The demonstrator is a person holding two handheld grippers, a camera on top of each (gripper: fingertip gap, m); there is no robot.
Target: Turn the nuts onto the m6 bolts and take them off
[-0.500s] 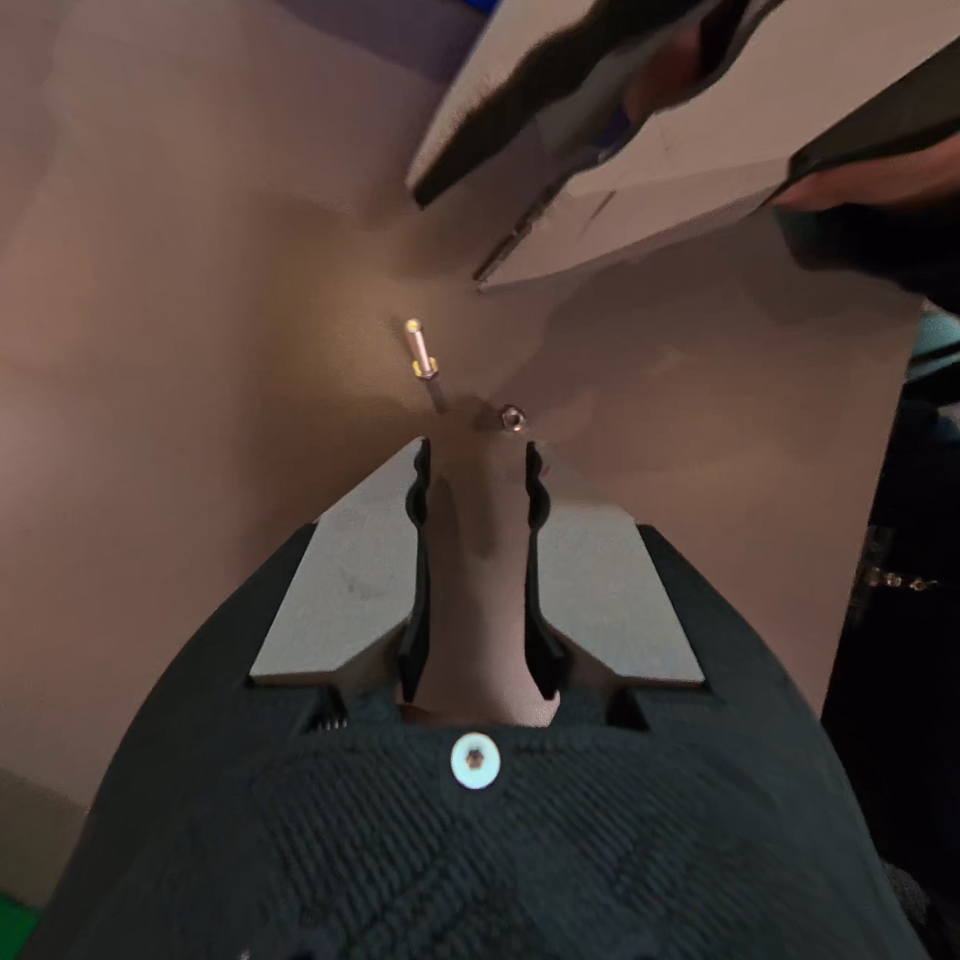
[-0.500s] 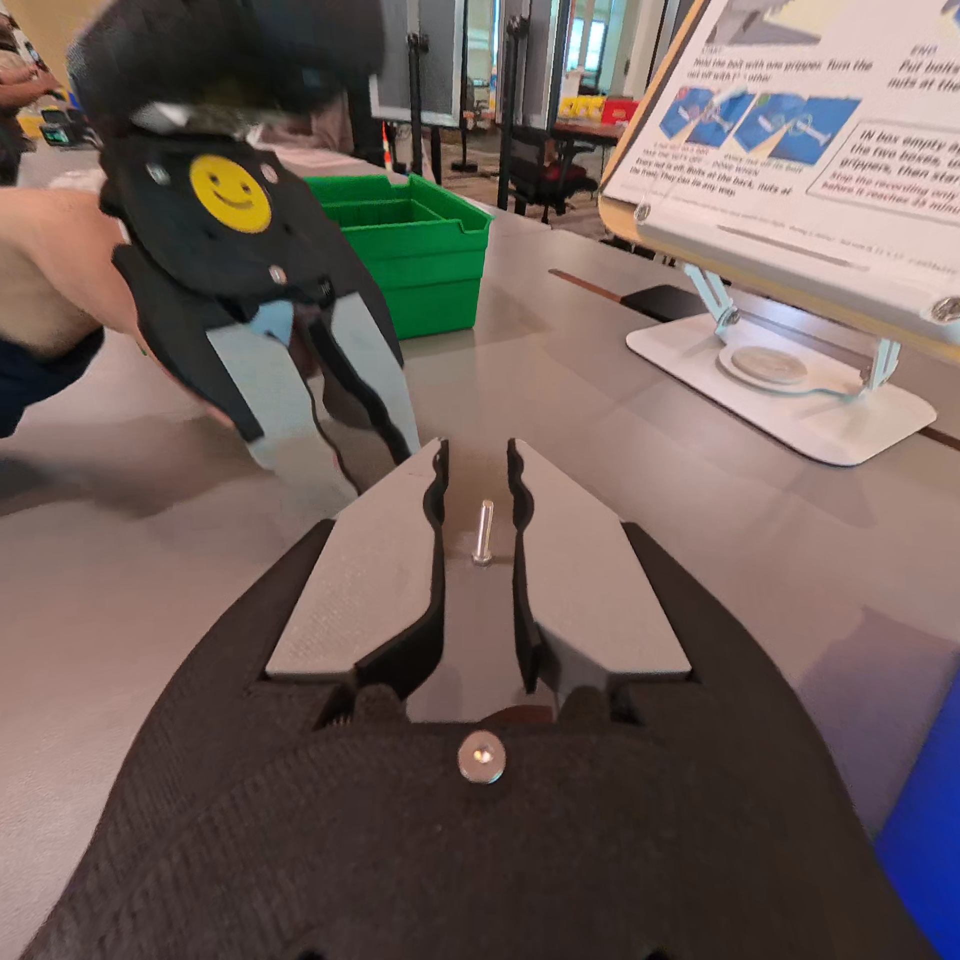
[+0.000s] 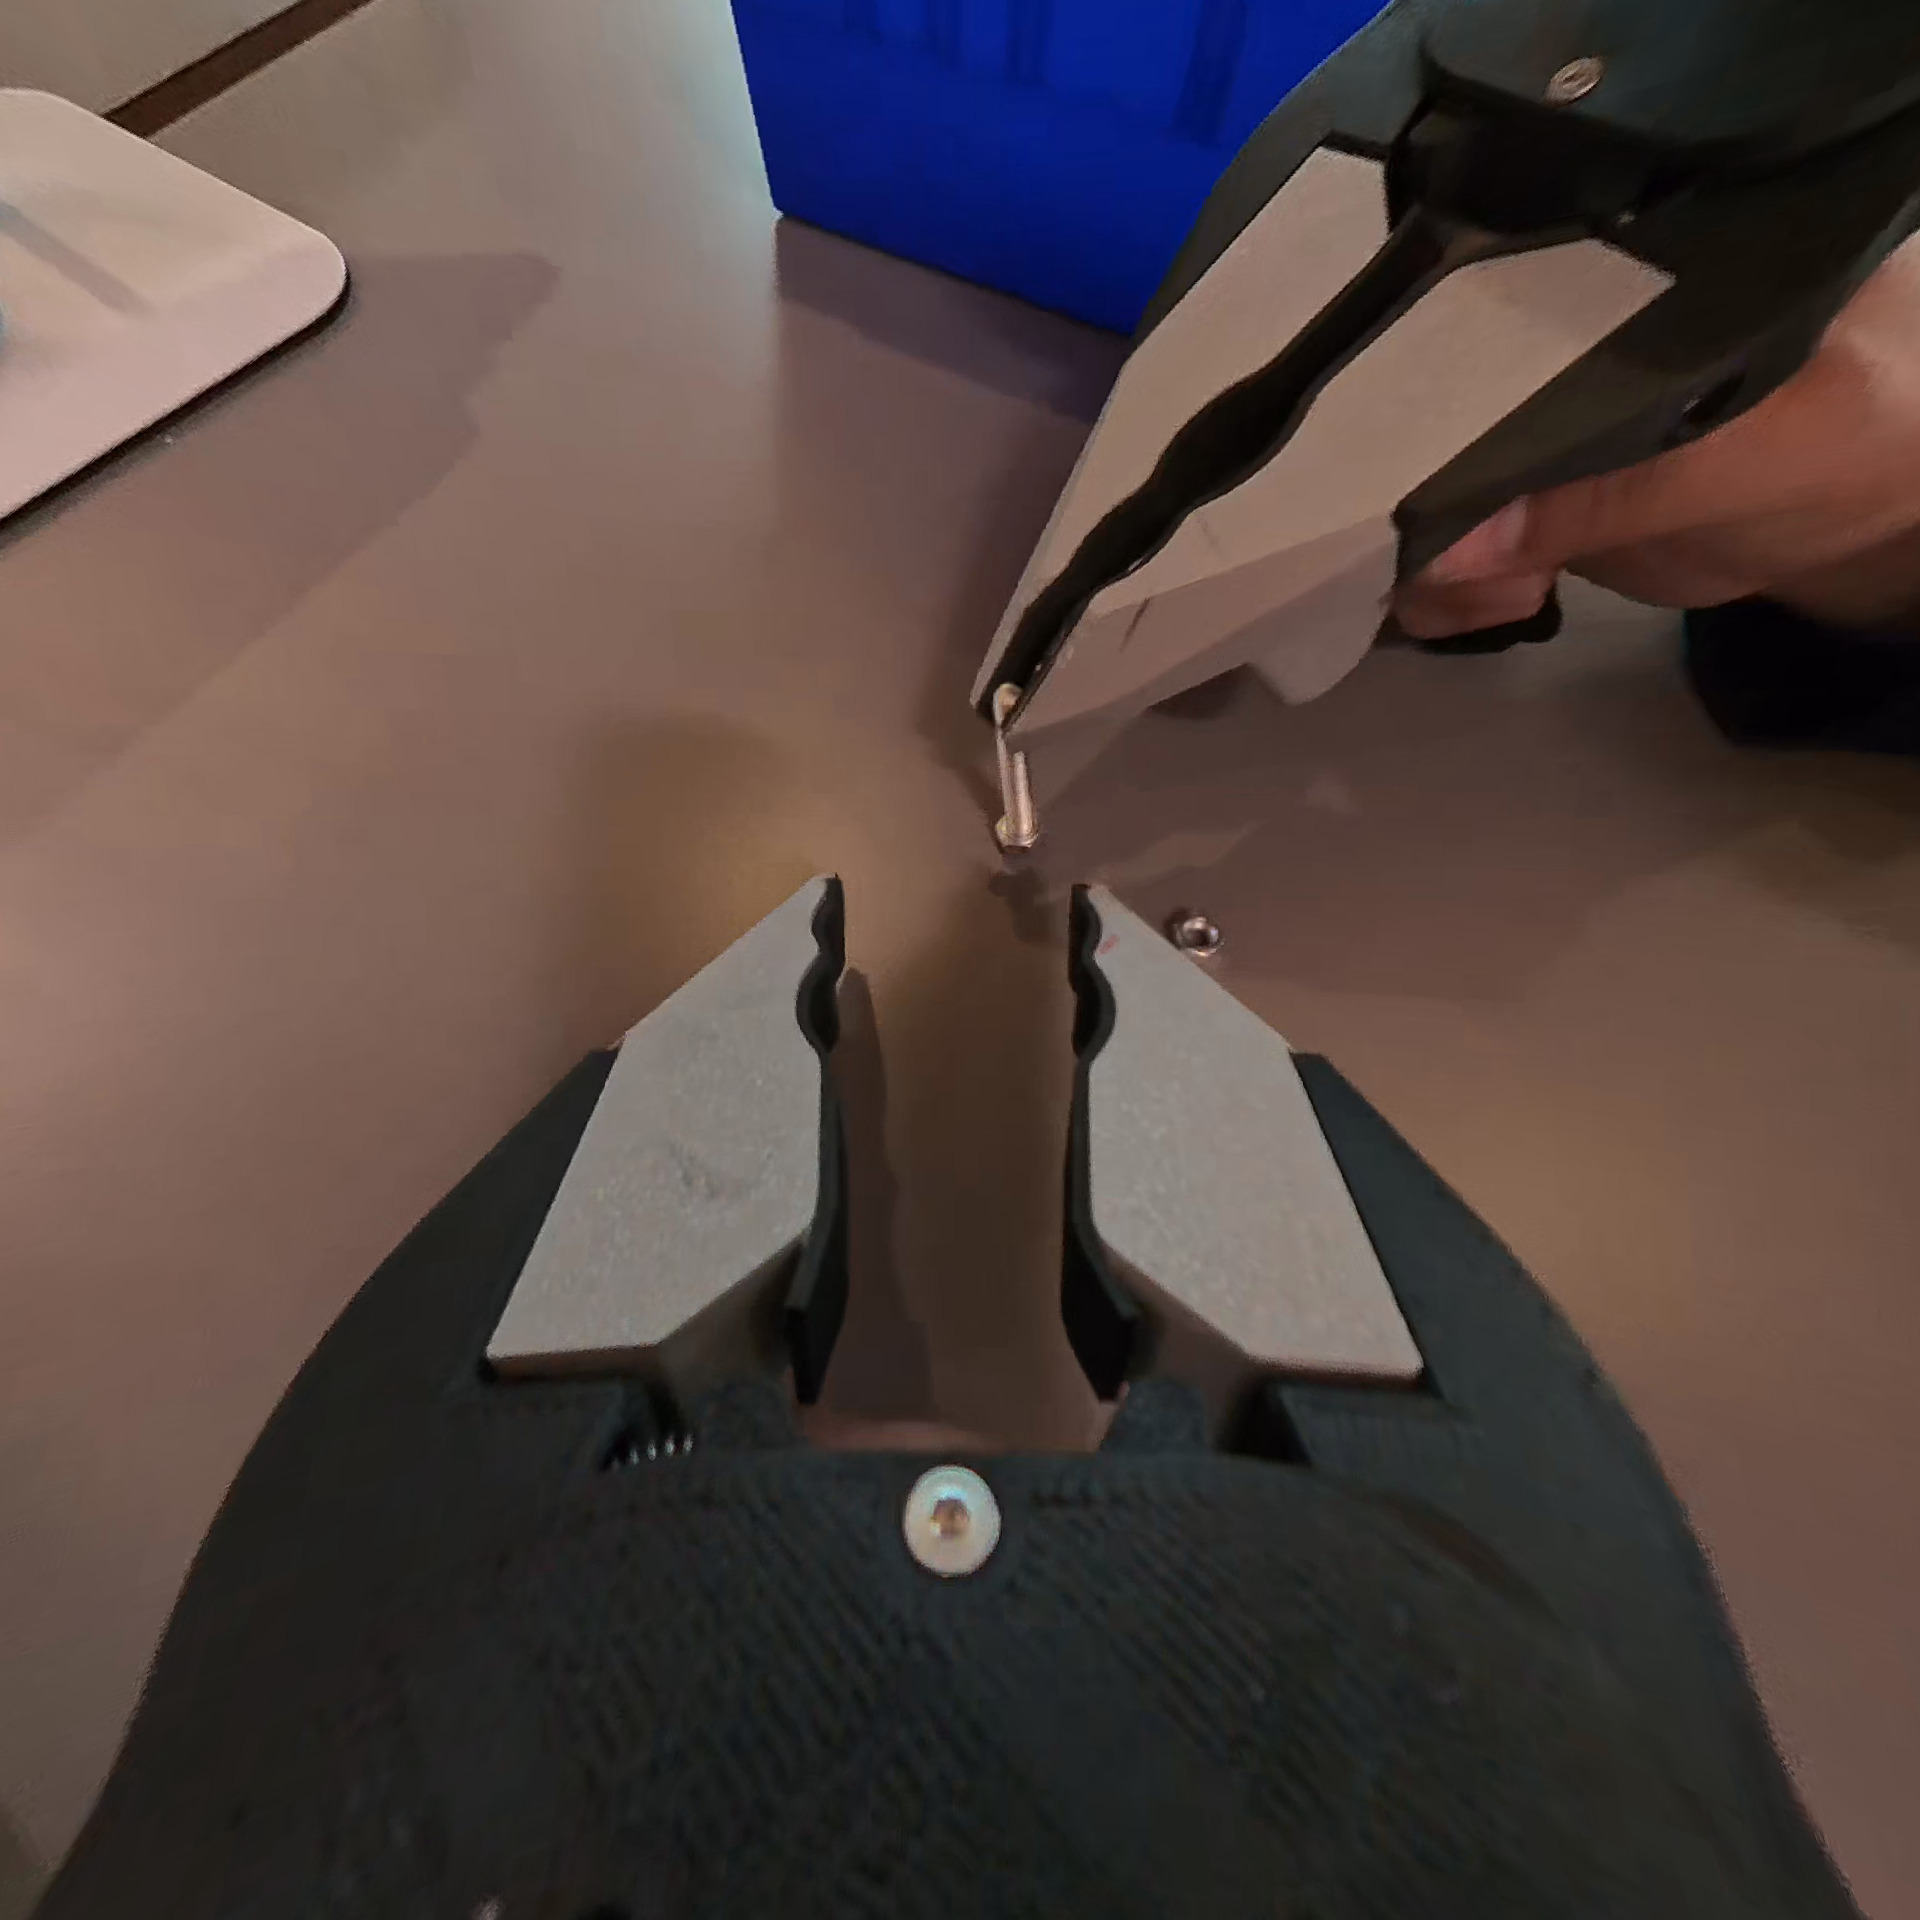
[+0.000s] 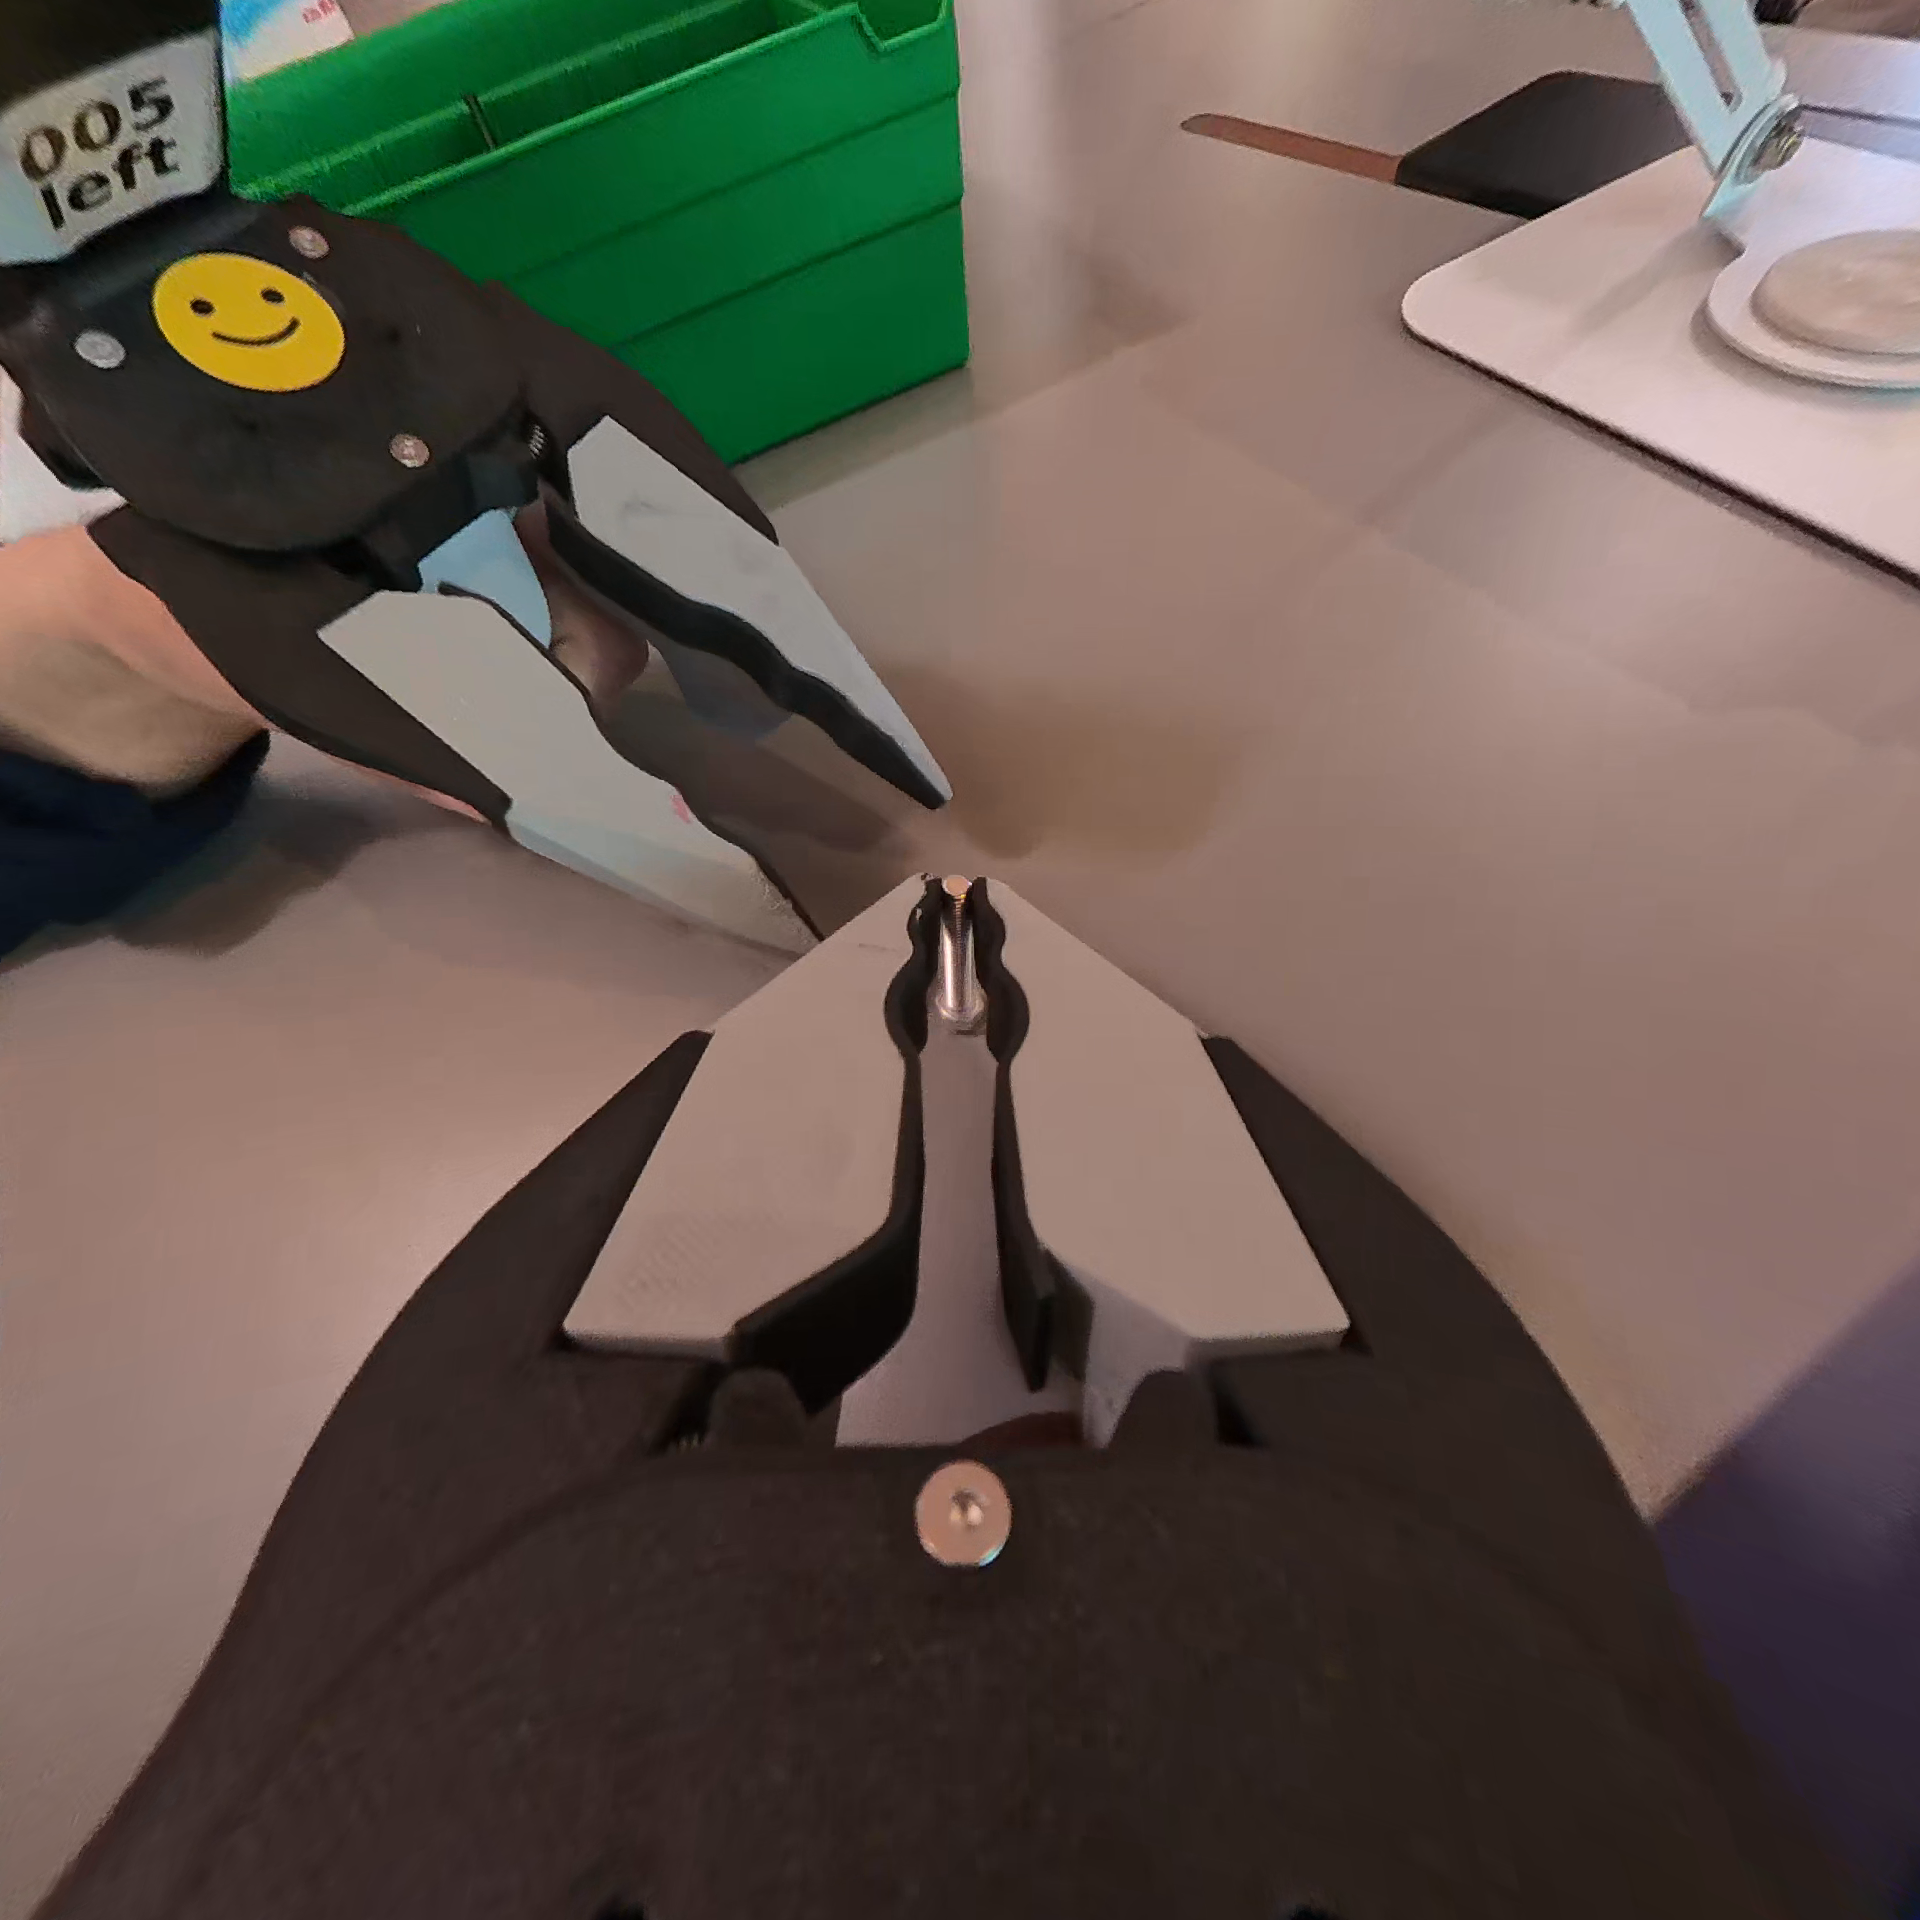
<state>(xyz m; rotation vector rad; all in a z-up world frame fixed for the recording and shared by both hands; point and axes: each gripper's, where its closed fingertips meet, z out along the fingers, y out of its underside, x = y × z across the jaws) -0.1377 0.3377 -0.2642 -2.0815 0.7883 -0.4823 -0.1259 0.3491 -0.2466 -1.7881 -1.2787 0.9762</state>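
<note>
The table (image 3: 436, 644) is a plain grey-brown top. A green bin (image 4: 665, 208) stands beyond the left gripper in the right wrist view, a blue bin (image 3: 966, 135) lies far ahead of the left fingers, and a white stand base (image 4: 1621, 312) sits off to the side. The right gripper (image 3: 1006, 707) slants steeply down toward the table, held from behind by a hand (image 3: 1704, 520). The left gripper (image 3: 954, 914) lies low and nearly level, pointing at the right gripper's tips. The bolt (image 3: 1011, 795) is a small bright steel piece with a smooth shank. In the right wrist view it sits between the right fingertips with its head toward the palm side. The right fingers are pinched tight on it near the tips. The left fingers (image 3: 727, 1091) stand a moderate gap apart with nothing between them. A small silver nut (image 3: 1197, 932) lies flat on the table just outside the left gripper's right fingertip, apart from the bolt.
</note>
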